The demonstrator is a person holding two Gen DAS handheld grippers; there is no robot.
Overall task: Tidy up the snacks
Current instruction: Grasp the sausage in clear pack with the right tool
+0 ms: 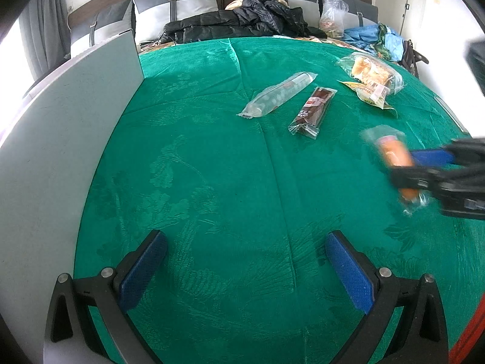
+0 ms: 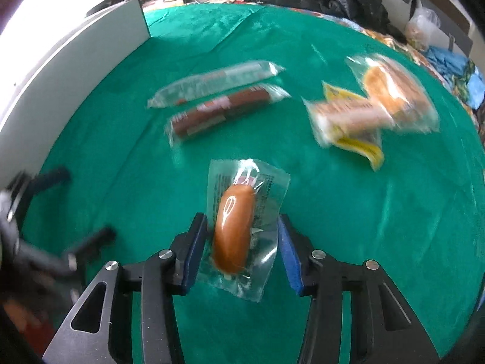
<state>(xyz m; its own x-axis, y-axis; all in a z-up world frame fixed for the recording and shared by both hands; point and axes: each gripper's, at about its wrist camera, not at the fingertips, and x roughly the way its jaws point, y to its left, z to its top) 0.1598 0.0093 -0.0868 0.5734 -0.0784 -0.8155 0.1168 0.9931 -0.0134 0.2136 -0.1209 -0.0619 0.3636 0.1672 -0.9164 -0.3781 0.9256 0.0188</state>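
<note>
My right gripper (image 2: 242,239) is shut on a wrapped orange sausage (image 2: 233,230) and holds it above the green cloth (image 2: 363,242); it also shows blurred in the left wrist view (image 1: 394,160). My left gripper (image 1: 245,261) is open and empty over the cloth (image 1: 212,166). A clear wrapped stick (image 1: 279,94) and a dark brown wrapped stick (image 1: 313,110) lie side by side at the middle; both show in the right wrist view, the clear stick (image 2: 212,82) and the brown stick (image 2: 224,109). Two bread packets (image 1: 371,75) lie at the right, also in the right wrist view (image 2: 372,103).
A grey-white board (image 1: 60,127) stands along the cloth's left edge. Behind the cloth are grey pillows (image 1: 178,9), a black jacket (image 1: 242,21), a plastic bag (image 1: 333,15) and blue cloth (image 1: 372,38).
</note>
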